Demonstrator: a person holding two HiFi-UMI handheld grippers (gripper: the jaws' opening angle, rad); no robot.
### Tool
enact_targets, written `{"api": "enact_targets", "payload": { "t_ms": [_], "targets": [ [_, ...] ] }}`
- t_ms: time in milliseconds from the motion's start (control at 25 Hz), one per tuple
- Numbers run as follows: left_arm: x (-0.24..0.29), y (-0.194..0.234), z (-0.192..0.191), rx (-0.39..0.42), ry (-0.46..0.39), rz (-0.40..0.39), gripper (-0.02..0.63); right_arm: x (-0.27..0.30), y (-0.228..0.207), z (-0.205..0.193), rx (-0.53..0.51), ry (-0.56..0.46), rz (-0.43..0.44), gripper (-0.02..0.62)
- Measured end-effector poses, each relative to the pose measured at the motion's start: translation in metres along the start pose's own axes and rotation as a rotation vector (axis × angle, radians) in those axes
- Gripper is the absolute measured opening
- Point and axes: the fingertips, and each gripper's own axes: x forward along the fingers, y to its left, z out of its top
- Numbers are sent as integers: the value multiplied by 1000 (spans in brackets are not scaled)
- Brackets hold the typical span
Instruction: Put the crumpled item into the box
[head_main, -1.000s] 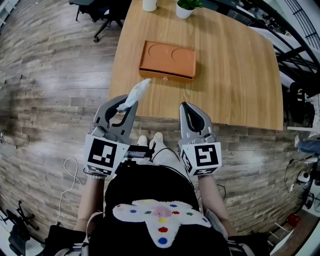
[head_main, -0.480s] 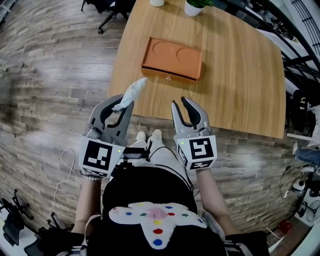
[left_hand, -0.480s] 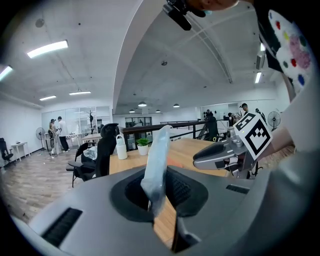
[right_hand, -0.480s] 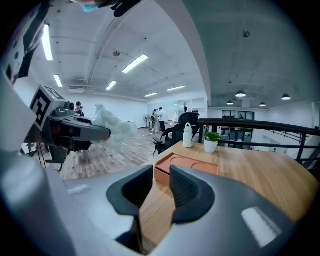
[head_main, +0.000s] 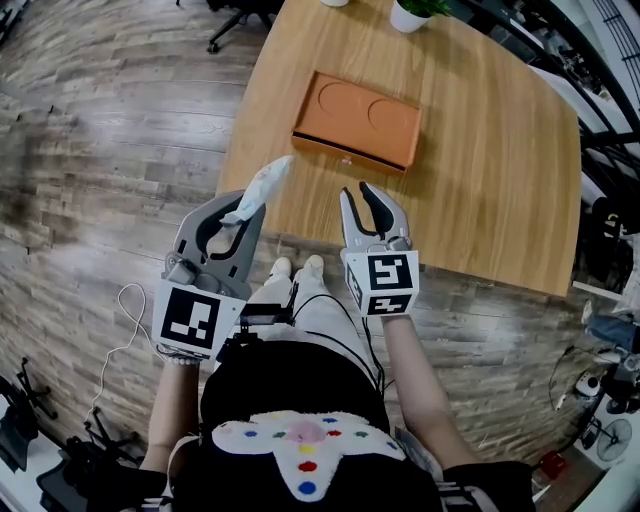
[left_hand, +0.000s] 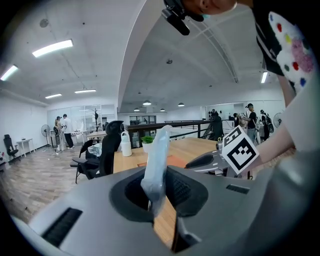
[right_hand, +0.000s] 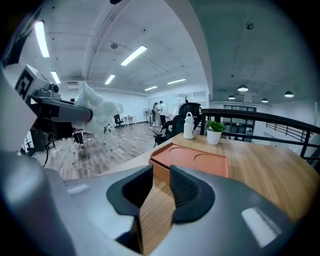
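Your left claw (head_main: 245, 208) is clamped on the wad (head_main: 263, 185); hold it high. Take the right claw (head_main: 357, 192), apart and empty, to the closed box's (head_main: 362, 118) front lip.

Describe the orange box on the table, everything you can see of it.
The orange box is flat, rectangular and matte, with two shallow round recesses in its top and a small pale fitting on its near side. It looks closed and lies flat on the wooden table, nearer than the white plant pot. Only the table touches it.
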Motion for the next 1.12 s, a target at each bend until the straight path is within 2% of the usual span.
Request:
{"api": "enact_targets", "payload": {
  "t_ms": [720,1120],
  "targets": [
    [30,10,-22,-36,50,33,49,78,-40,-74,32,167,-45,98],
    [27,13,-26,-36,67,47,49,95,-40,-86,81,199,-51,98]
  ]
}}
